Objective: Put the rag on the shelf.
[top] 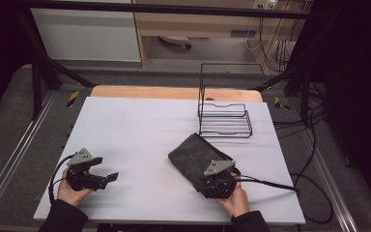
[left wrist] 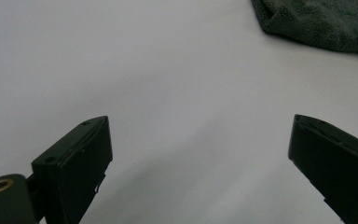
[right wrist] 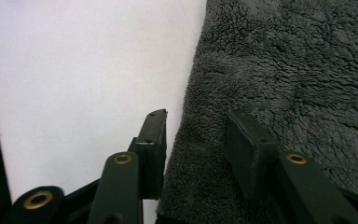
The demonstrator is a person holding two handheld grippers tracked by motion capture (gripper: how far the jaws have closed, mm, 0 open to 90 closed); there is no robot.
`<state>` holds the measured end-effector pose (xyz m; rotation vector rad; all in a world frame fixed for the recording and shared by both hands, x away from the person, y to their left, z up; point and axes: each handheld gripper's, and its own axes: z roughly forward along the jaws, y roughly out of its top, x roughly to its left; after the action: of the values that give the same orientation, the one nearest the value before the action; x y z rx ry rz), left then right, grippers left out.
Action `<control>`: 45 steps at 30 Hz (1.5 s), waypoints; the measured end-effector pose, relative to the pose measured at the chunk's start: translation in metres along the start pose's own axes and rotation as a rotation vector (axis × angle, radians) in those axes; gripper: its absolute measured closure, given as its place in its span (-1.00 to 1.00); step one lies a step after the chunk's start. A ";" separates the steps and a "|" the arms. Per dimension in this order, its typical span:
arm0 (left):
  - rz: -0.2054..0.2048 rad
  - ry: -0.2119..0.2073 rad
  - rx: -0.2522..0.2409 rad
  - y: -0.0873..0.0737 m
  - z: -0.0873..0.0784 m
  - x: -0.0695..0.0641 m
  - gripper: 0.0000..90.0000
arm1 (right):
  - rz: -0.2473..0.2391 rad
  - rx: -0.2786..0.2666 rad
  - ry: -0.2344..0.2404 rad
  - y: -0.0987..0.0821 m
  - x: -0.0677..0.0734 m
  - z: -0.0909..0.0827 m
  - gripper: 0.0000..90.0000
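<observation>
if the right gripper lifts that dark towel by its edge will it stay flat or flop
The towel would likely flop: it looks like soft fleecy pile, lying folded and rumpled on the table. It probably unfolds and hangs. The right gripper, fingers straddling the towel's edge, should grip that pile without slipping.

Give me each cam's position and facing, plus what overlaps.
High view: above the person's side, looking forward and down at the table, rack, towel; both hands, left gripper.
Left gripper view: rides the left gripper, faces bare table; jaws wide apart.
Right gripper view: rides the right gripper, jaws straddling the towel's edge.
Shared: towel in all three.
</observation>
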<state>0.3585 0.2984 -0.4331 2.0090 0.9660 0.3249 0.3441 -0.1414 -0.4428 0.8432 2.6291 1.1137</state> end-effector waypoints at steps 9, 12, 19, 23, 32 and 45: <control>0.000 0.002 0.003 0.000 0.000 0.000 -0.86 | -0.045 0.008 -0.048 0.000 0.000 0.000 0.81; -0.001 0.003 0.002 0.000 0.000 0.000 -0.86 | -0.019 0.010 -0.047 0.002 -0.001 -0.001 0.86; -0.003 0.005 0.005 0.000 0.000 0.000 -0.85 | -0.021 -0.003 -0.020 0.012 0.002 -0.004 0.90; -0.004 0.005 0.004 0.000 0.000 0.001 -0.85 | 0.019 -0.025 0.007 0.016 0.001 -0.005 0.90; -0.006 0.011 0.007 0.000 0.000 0.001 -0.85 | 0.049 -0.065 0.063 0.037 0.012 0.005 0.90; -0.007 0.015 0.015 0.000 0.001 0.001 -0.85 | 0.088 -0.081 0.077 0.061 0.033 0.034 0.90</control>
<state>0.3593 0.2985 -0.4335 2.0186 0.9877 0.3304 0.3555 -0.0681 -0.4220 0.9259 2.6103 1.2897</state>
